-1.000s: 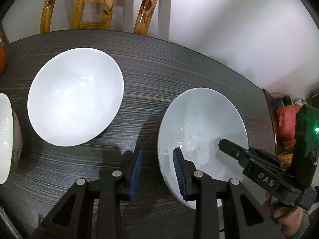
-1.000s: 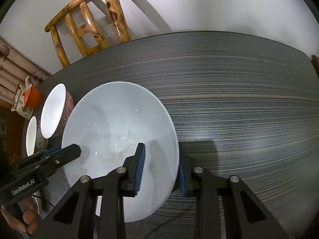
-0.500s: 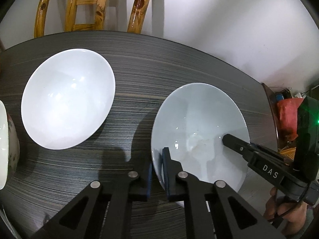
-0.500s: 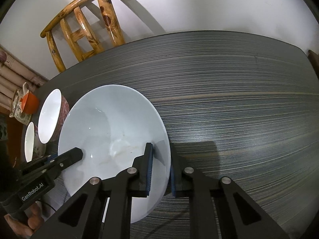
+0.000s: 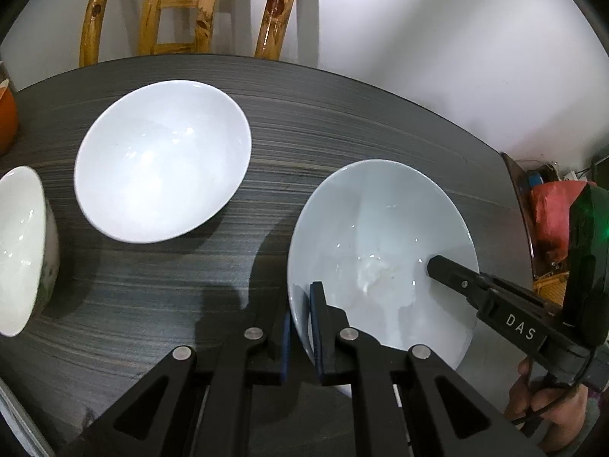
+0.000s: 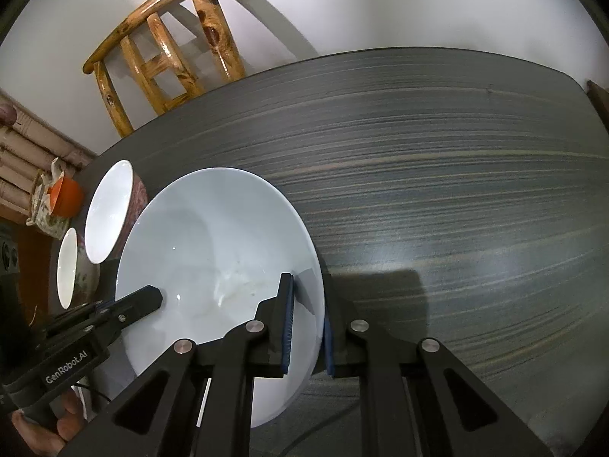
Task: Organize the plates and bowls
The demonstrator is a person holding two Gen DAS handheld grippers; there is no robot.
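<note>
A pale blue bowl (image 5: 380,243) is held by both grippers over the dark table; it also shows in the right wrist view (image 6: 213,251). My left gripper (image 5: 300,327) is shut on its left rim. My right gripper (image 6: 306,323) is shut on its right rim, and its finger shows inside the bowl in the left wrist view (image 5: 456,274). A second white bowl (image 5: 163,160) sits on the table to the left, apart from the held one.
A patterned bowl (image 5: 23,243) stands at the left edge; two such bowls (image 6: 108,213) show in the right wrist view. A wooden chair (image 6: 163,49) stands behind the dark striped table (image 6: 456,190). An orange cup (image 6: 64,196) sits off to the left.
Both grippers closed onto opposite rims of the pale blue bowl. The bowl now appears lifted slightly and shifted in view.
</note>
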